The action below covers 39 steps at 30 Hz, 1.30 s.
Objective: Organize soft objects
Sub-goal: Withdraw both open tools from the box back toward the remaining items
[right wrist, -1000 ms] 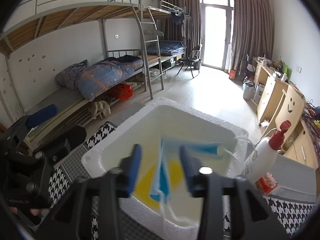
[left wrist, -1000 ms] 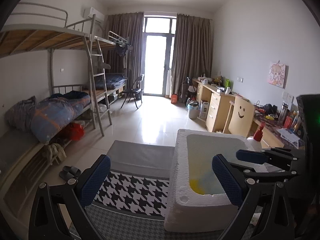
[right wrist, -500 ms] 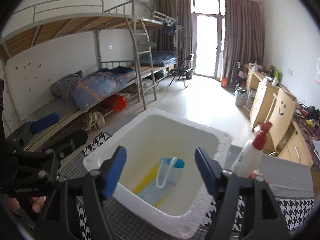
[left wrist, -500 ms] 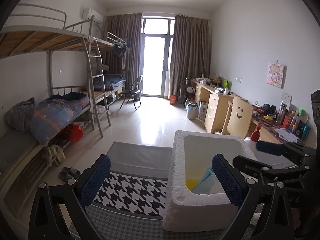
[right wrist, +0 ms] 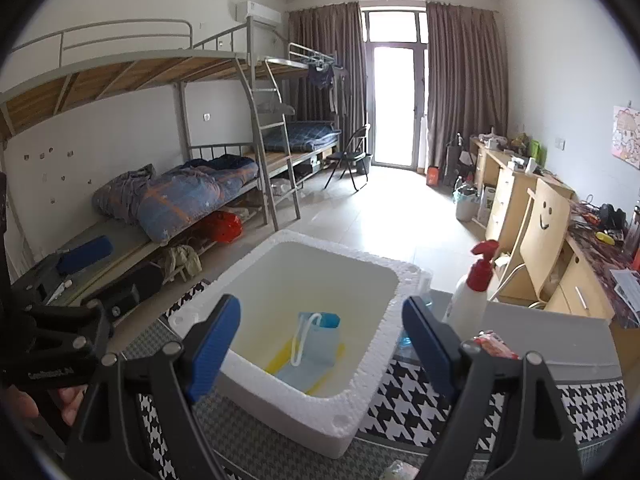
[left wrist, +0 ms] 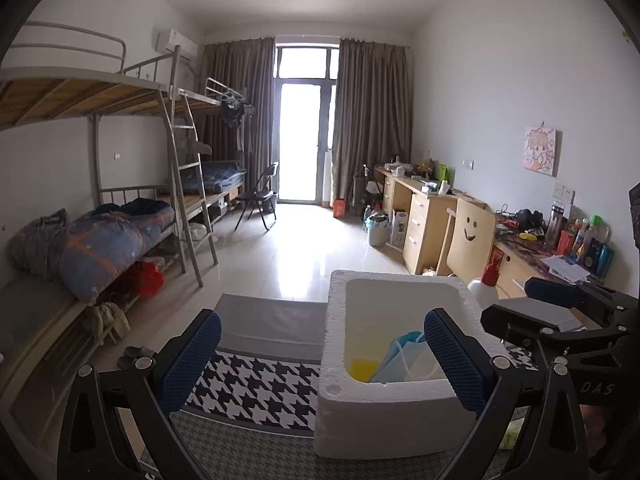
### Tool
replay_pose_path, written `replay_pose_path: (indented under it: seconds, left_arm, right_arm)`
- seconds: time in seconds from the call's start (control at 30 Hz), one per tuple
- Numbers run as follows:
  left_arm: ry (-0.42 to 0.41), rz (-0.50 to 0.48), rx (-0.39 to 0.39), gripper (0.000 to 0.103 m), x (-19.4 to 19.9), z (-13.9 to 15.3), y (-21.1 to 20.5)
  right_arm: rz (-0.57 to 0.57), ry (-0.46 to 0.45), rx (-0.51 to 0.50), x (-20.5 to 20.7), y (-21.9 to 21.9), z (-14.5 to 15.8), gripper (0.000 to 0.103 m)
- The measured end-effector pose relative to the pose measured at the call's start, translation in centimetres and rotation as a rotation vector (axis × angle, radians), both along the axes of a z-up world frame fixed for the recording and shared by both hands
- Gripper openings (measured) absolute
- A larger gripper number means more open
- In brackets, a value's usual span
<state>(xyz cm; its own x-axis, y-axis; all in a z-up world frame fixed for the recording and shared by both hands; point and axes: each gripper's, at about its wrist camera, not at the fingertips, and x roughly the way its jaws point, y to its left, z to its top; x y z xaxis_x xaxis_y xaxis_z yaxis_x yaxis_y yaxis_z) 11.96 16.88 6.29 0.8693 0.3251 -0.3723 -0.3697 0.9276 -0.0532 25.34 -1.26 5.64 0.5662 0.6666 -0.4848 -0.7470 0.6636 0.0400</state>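
**Mask dropped in box, next soft item to be sought**

Left wrist view: the left gripper (left wrist: 320, 364) is seen with jaws spread wide and nothing between them. The foam box (left wrist: 384, 420) is set on the houndstooth cloth (left wrist: 256, 388), at about 4 o'clock from the picture's middle. Inside it, a blue mask (left wrist: 396, 364) is propped against the near wall, a yellow sheet (left wrist: 362, 368) just beside it at 9 o'clock. The right gripper is glimpsed at 3 o'clock.

Right wrist view: the right gripper (right wrist: 322, 344) is shown released; its jaws have just been opening, and nothing is between them, the mask (right wrist: 316, 340) lying free on the box floor below. The box (right wrist: 280, 404) is framed by both pads. A spray bottle (right wrist: 472, 296) stands just beside the box at 3 o'clock.

The placing step is judged done. For the next move, another soft item must be located; a small packet (right wrist: 496, 346) at 4 o'clock may qualify, though this cannot be told
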Motion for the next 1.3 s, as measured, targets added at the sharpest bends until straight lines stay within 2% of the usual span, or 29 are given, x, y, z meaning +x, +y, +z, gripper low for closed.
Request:
replay_pose_path:
  seconds: [0.5,1.3]
  left_arm:
    - [-0.037,-0.041,0.032,0.102,-1.6,1.3,-2.6]
    - [-0.086,-0.099,0.064,0.102,-4.0,2.2,-6.0]
  right_arm:
    - [-0.037,-0.025,0.062,-1.7,-3.1,1.1,0.086]
    - [-0.073,-0.065,0.108,-4.2,-7.0,1.7,0.086]
